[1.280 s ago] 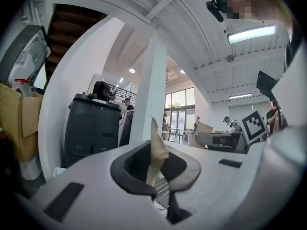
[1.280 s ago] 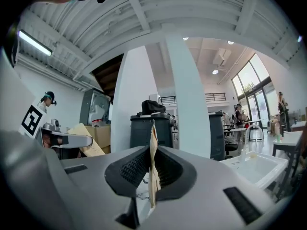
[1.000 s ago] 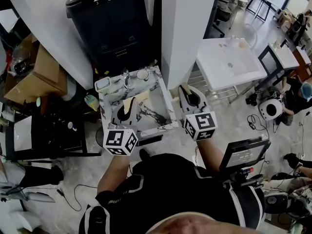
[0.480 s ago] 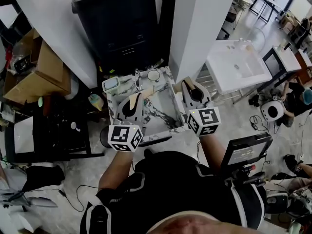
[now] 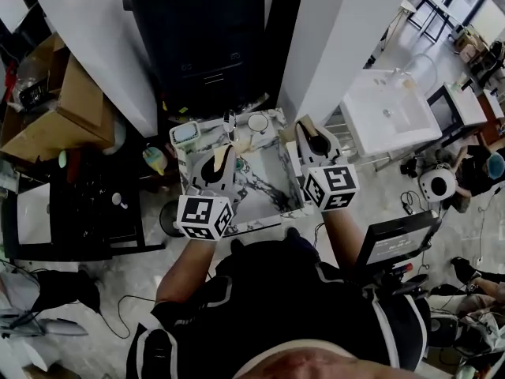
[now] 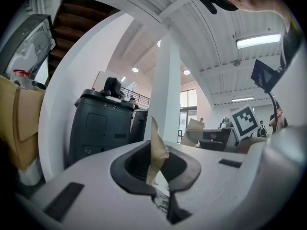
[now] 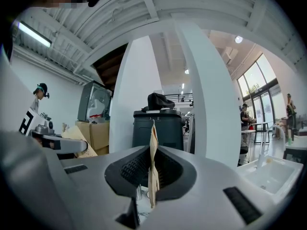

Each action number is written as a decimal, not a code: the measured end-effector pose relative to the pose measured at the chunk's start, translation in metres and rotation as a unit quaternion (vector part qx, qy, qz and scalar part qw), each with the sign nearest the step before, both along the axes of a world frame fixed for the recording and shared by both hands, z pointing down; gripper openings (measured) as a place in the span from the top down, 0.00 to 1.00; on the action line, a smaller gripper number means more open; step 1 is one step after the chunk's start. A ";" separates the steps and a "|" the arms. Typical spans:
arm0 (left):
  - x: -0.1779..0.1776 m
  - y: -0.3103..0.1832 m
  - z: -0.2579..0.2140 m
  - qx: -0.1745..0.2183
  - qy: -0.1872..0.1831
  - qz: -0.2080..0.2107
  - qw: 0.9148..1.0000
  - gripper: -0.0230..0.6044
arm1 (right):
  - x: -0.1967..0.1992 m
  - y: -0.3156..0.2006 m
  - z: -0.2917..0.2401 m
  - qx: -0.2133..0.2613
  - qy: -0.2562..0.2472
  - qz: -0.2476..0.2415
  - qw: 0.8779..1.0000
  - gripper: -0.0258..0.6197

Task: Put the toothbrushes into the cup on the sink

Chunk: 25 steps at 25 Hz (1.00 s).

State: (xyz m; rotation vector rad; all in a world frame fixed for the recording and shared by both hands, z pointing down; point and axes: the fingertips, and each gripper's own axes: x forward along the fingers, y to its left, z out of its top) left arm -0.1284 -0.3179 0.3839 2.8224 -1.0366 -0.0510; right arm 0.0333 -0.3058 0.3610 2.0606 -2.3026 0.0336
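A marble-patterned sink (image 5: pixel 235 211) stands in front of me in the head view, with a faucet (image 5: pixel 230 123) on its back rim. A small white cup (image 5: pixel 258 122) sits on that rim, right of the faucet. I cannot make out any toothbrush. My left gripper (image 5: pixel 223 157) hovers over the left half of the basin, shut, its tan pads (image 6: pixel 156 145) pressed together on nothing. My right gripper (image 5: pixel 307 129) is at the sink's right rim, near the cup. It is also shut and empty, and its tan pads (image 7: pixel 153 163) meet.
A pale lidded box (image 5: pixel 186 134) rests on the sink's back-left corner. Behind the sink stand a dark bin (image 5: pixel 205 38) and a white pillar (image 5: pixel 343 46). Cardboard boxes (image 5: pixel 47 121) and a black rack (image 5: pixel 71 212) lie left. A white sink (image 5: pixel 390 109) is at the right.
The sink has drawn closer in the head view. Both grippers moved forward toward its back rim, staying shut; the right one now sits beside the cup.
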 end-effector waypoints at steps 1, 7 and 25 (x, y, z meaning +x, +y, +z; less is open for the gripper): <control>0.002 -0.004 0.001 -0.001 -0.002 -0.004 1.000 0.93 | 0.002 -0.006 0.000 0.000 -0.002 -0.004 1.000 0.89; 0.018 -0.018 0.003 -0.006 -0.006 -0.051 0.999 0.93 | 0.019 -0.037 0.006 0.003 -0.005 -0.040 0.999 0.89; 0.024 -0.036 0.041 -0.043 -0.028 -0.140 0.989 0.93 | 0.030 -0.119 0.060 -0.029 -0.018 -0.115 0.993 0.89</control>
